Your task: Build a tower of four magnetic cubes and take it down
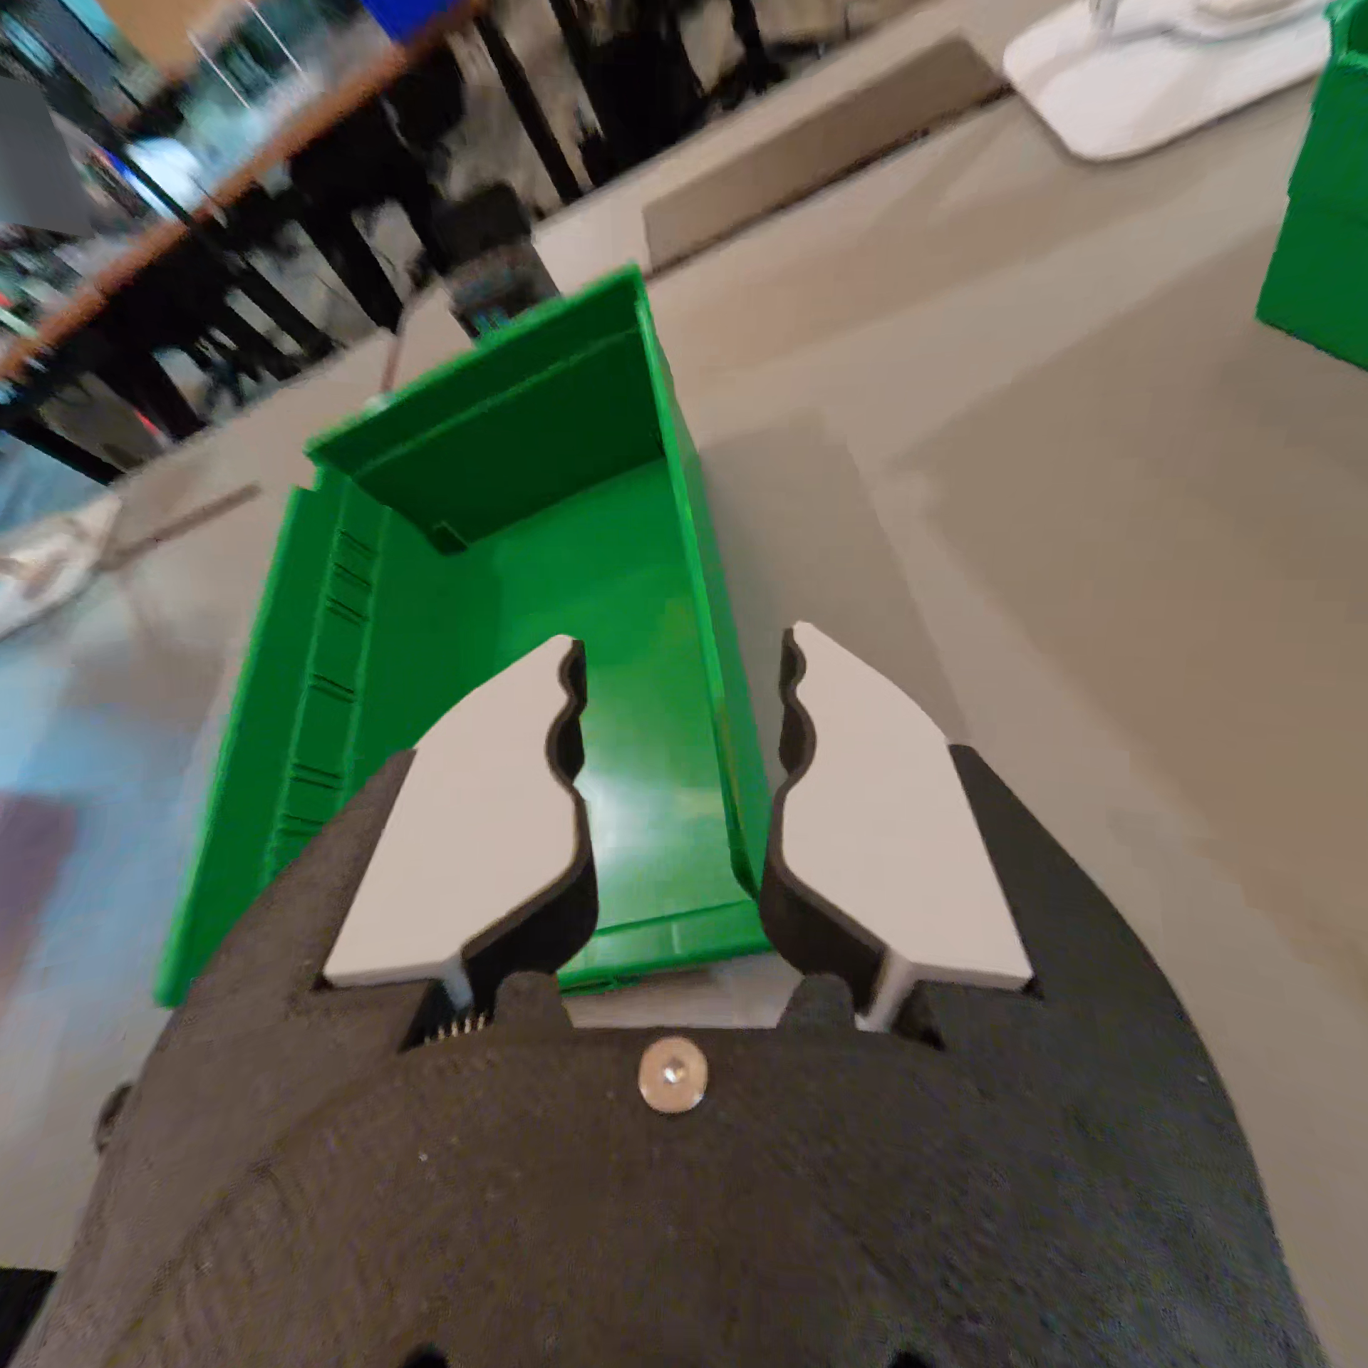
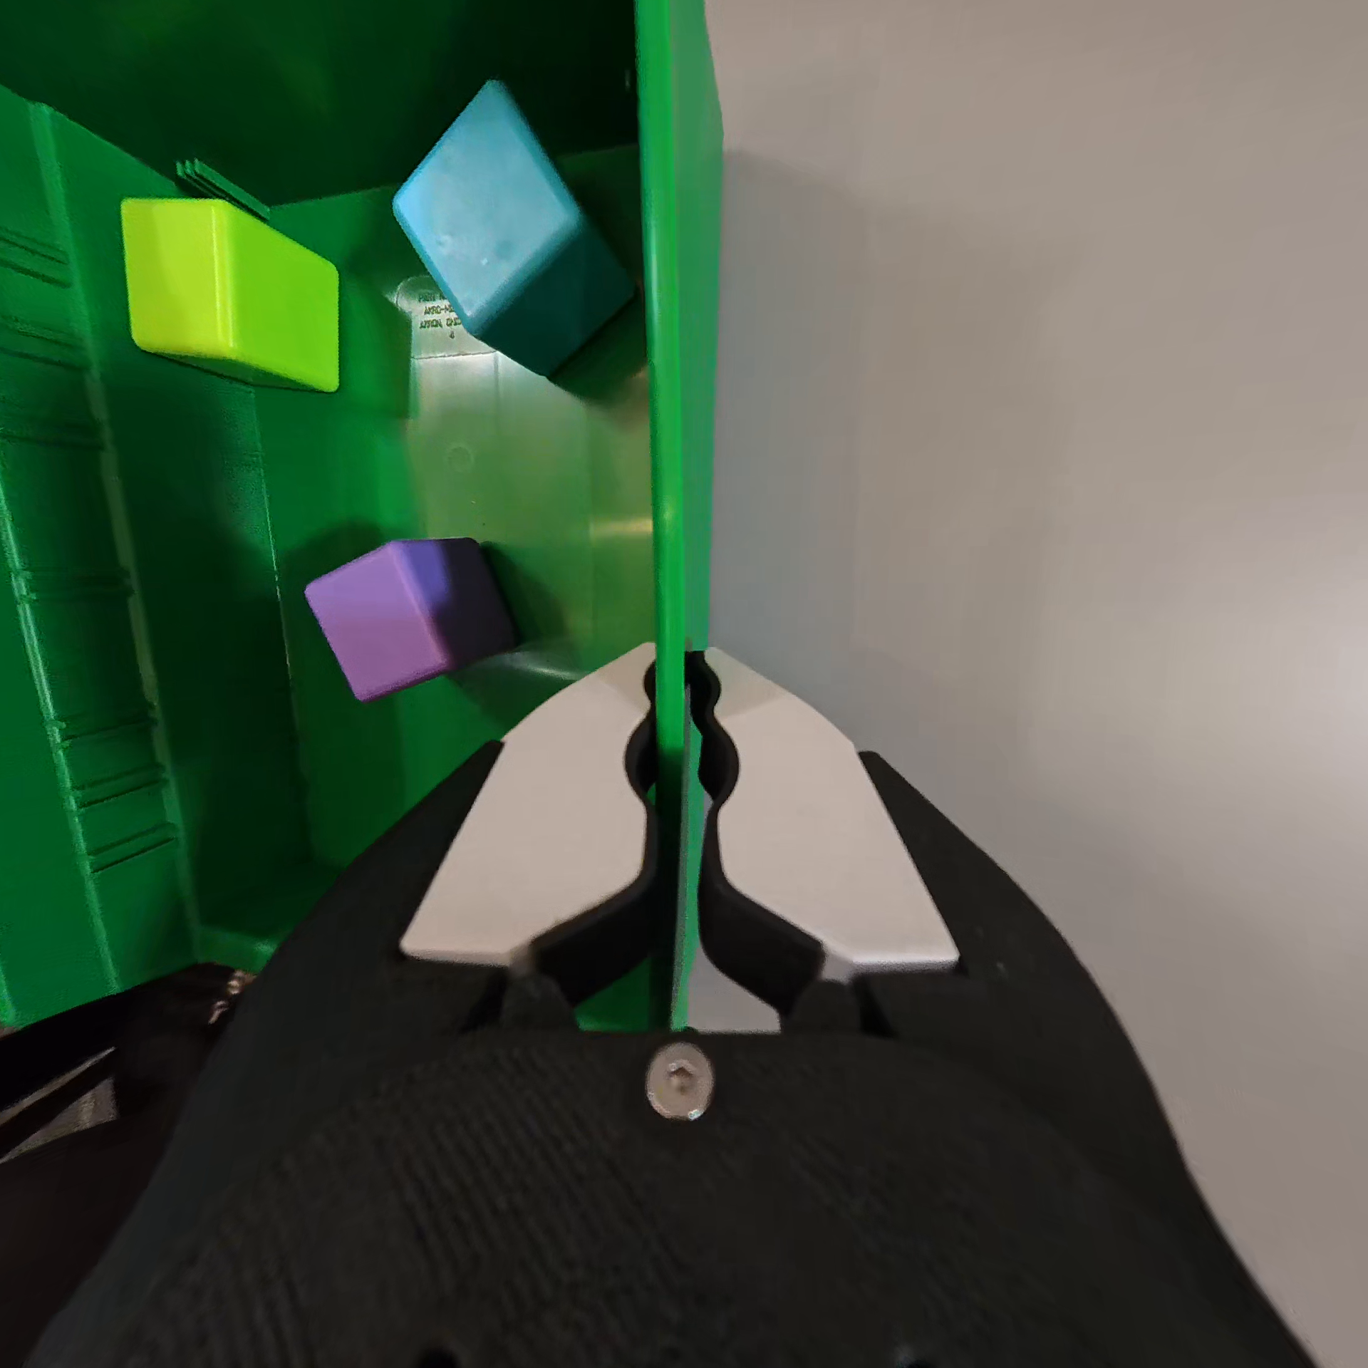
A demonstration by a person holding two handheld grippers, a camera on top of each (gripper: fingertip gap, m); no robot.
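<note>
In the right wrist view my right gripper [image 2: 677, 659] is shut on the right side wall of a green bin [image 2: 670, 414]. Inside that bin lie a lime green cube [image 2: 222, 292] at the far left, a teal blue cube [image 2: 511, 222] against the gripped wall, and a purple cube [image 2: 407, 618] nearer my fingers. In the left wrist view my left gripper [image 1: 681, 651] is open and holds nothing. It hovers over the near end of another green bin [image 1: 518, 592], whose inside shows no cubes; its right wall lies between my fingers.
The bins stand on a grey tabletop [image 1: 1036, 592]. Part of a further green bin [image 1: 1325, 222] shows at the right edge of the left wrist view, a white object [image 1: 1155, 66] lies at the far right, and dark chairs and a wooden table [image 1: 222, 200] stand behind.
</note>
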